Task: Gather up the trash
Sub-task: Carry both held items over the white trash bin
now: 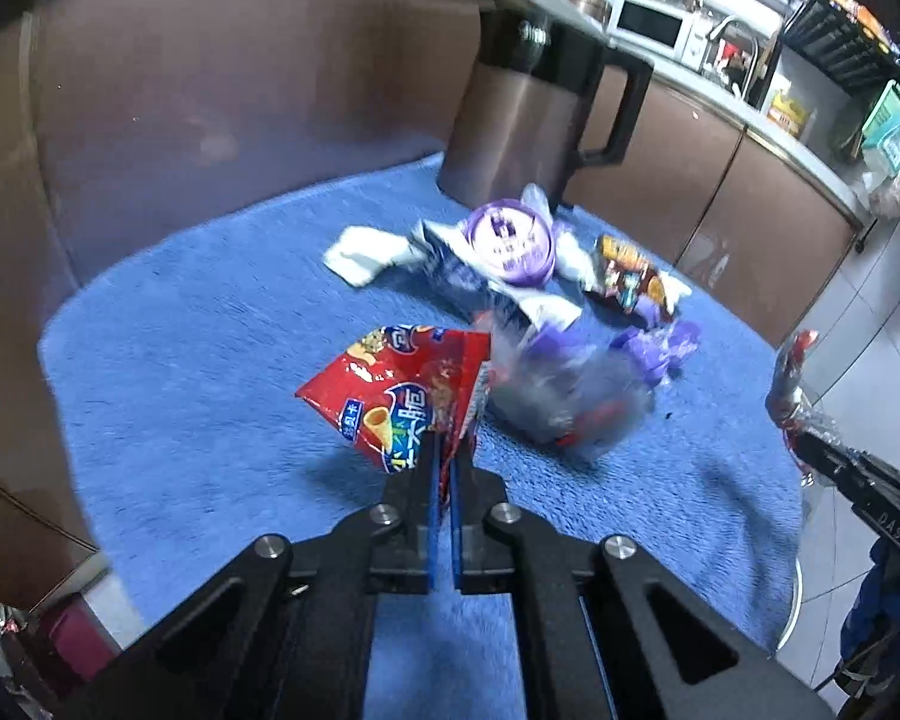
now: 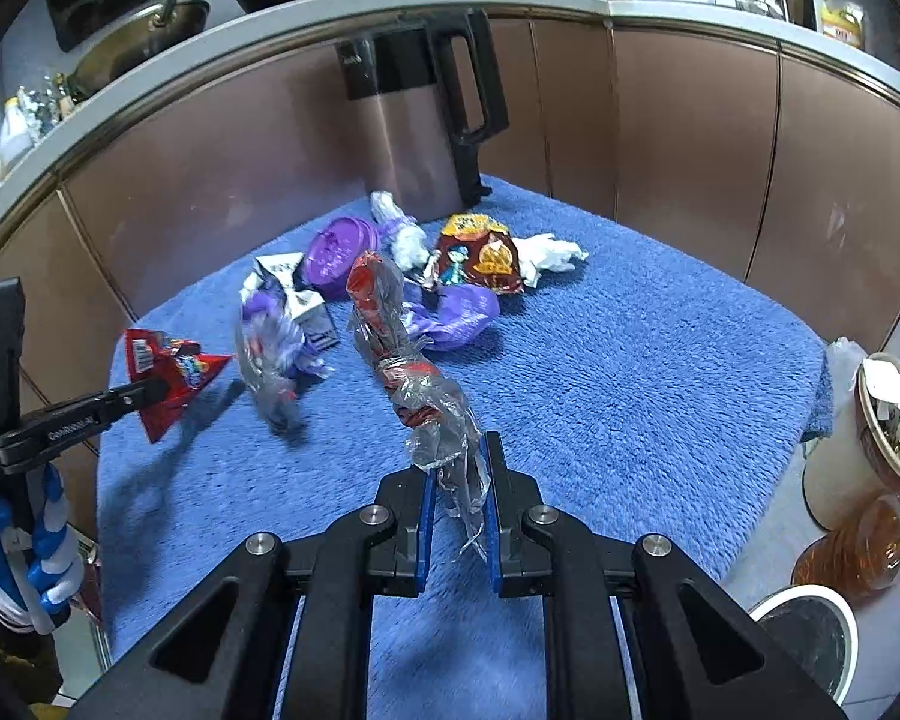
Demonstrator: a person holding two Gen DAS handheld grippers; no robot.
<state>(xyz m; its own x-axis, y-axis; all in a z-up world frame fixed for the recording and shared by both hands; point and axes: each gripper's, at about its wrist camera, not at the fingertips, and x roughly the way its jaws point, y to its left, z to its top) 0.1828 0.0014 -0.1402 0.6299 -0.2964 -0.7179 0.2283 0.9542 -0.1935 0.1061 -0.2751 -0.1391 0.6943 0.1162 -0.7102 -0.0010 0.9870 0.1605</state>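
Left claw [image 1: 445,450] closed on lower corner of red snack bag [image 1: 399,384]; bag lifted clear of blue towel [image 1: 210,360], shadow on the pile beneath, toward left edge of counter.

Right claw [image 2: 457,480] clamped on tail of twisted clear plastic wrap [image 2: 417,390] with red print inside; wrap sticks out ahead of the fingers, tilted up and away, above middle of towel.

Crumpled clear-and-purple wrapper [image 2: 270,354] blurred, between red bag and twisted wrap; resting or in the air: cannot tell.

Remaining trash grouped near far edge of towel:
- purple round lid [image 1: 513,243] lying on a white-and-blue printed wrapper [image 1: 480,282]
- crumpled white tissue [image 1: 363,255] at left end of group, touching the printed wrapper
- dark foil packet [image 2: 480,258] with orange print to right of lid, white crumpled paper [image 2: 552,255] at its right side
- purple plastic bag [image 2: 456,315] just in front of foil packet

Steel kettle [image 2: 414,138] with black handle upright at far edge of towel, behind the trash.

Round bin [image 2: 810,642] with white rim on floor beyond right edge of counter.
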